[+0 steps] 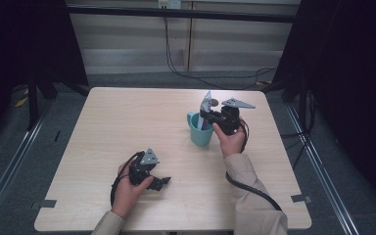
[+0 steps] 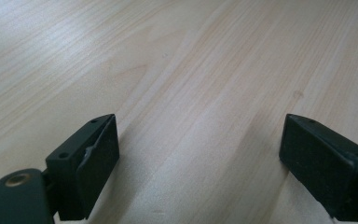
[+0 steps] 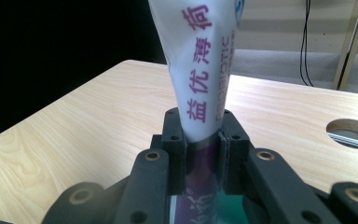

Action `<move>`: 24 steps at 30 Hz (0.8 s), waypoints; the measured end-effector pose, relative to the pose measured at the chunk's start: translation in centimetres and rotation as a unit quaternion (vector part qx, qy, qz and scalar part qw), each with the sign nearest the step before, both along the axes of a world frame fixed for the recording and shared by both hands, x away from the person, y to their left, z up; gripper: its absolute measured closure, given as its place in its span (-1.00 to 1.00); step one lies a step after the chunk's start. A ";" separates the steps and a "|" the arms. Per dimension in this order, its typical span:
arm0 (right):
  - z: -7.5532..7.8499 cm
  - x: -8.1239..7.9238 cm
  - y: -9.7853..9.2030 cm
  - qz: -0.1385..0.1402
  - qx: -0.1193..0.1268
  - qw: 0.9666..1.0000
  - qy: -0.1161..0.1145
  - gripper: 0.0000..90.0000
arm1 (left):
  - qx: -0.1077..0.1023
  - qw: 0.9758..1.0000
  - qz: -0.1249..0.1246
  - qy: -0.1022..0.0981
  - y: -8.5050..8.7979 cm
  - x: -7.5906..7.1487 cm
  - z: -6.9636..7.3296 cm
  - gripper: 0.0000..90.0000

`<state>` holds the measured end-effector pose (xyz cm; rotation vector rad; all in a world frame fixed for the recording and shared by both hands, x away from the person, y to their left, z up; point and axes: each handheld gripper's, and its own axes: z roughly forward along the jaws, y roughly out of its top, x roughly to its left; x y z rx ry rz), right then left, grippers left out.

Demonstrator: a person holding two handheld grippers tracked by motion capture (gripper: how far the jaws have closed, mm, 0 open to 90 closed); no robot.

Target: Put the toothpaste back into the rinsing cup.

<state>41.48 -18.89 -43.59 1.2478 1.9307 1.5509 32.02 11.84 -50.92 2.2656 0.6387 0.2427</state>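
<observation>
Putting the tube into the cup.
Your right tool (image 3: 204,140) pinches the white-and-purple soft tube (image 3: 203,70) over the teal plastic cup (image 1: 199,130), mid-frame; lower, then let go. Left tool (image 2: 198,163) spread, empty, on the desk (image 1: 127,122).

Jaws apart over bare table (image 2: 191,70)

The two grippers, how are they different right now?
The right gripper is shut on a white and purple tube, while the left gripper is open with nothing between its jaws. The right gripper is over the teal cup; the left gripper rests low over the table. Both have black jaws.
</observation>
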 end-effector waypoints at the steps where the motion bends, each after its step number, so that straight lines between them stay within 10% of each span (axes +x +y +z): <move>1: -0.1 0.0 0.0 -0.001 0.003 1.000 0.003 0.69 | 0.000 1.000 0.000 0.000 0.0 0.0 0.0 -0.74; 24: -1.0 -0.4 -1.9 -0.035 0.006 0.999 0.017 0.59 | -0.001 1.000 0.004 0.000 -0.1 -0.2 0.0 -0.74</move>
